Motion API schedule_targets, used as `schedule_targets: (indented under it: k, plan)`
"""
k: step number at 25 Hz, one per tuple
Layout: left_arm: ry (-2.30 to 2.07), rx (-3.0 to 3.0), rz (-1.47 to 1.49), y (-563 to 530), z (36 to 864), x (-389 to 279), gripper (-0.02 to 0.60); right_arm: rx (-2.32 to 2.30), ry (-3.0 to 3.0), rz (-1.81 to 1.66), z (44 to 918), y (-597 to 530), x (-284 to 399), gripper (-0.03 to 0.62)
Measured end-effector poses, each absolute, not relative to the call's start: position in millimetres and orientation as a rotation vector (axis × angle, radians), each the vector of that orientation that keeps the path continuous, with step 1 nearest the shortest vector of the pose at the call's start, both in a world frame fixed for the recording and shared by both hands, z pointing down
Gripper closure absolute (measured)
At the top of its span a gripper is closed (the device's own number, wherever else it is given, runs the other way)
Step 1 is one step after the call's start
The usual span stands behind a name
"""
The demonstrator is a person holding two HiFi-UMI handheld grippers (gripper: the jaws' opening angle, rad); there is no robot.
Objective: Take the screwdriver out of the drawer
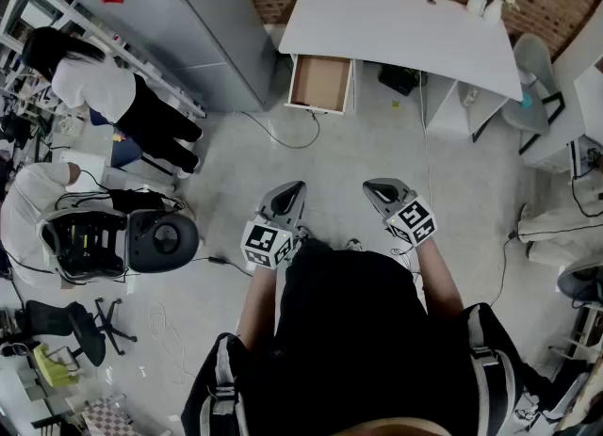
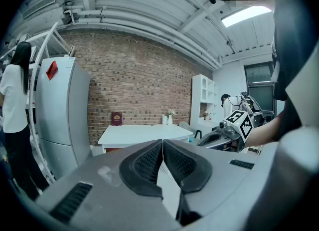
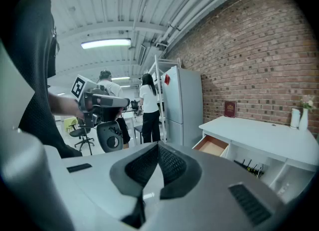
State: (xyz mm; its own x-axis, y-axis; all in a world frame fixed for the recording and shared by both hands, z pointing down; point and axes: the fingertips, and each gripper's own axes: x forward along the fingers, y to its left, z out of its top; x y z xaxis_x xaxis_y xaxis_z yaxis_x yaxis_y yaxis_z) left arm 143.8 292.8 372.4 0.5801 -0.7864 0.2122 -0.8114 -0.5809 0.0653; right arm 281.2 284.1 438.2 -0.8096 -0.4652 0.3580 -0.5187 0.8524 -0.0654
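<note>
The white desk (image 1: pixel 396 24) stands several steps ahead against the brick wall. Its drawer (image 1: pixel 320 83) under the left end is pulled open; the brown inside shows, and I cannot make out a screwdriver in it. My left gripper (image 1: pixel 293 188) and right gripper (image 1: pixel 375 187) are held side by side over the floor in front of the person's body, both shut with nothing between the jaws. In the left gripper view the pads (image 2: pixel 149 162) meet, with the desk (image 2: pixel 144 133) far behind them. In the right gripper view the drawer (image 3: pixel 213 145) shows to the right of the shut jaws.
A tall grey fridge (image 1: pixel 179 29) stands left of the desk. A person in a white top (image 1: pixel 104 86) stands at shelving on the left. A machine with a round black part (image 1: pixel 118 241), office chairs and floor cables (image 1: pixel 283 137) lie around. White furniture (image 1: pixel 575 95) lines the right.
</note>
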Motion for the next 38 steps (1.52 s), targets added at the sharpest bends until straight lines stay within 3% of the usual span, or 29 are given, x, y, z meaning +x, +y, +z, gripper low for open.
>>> schedule_targets:
  k: [16, 38]
  plan:
    - [-1.335, 2.625, 0.217, 283.8, 377.1, 133.1, 0.563, 0.753, -2.663, 0.292, 450.0, 273.1, 277.9, 0.539]
    - [-1.232, 2.644, 0.137, 175.9, 379.7, 107.9, 0.563, 0.639, -2.539, 0.322, 472.8, 204.6, 239.3, 0.539]
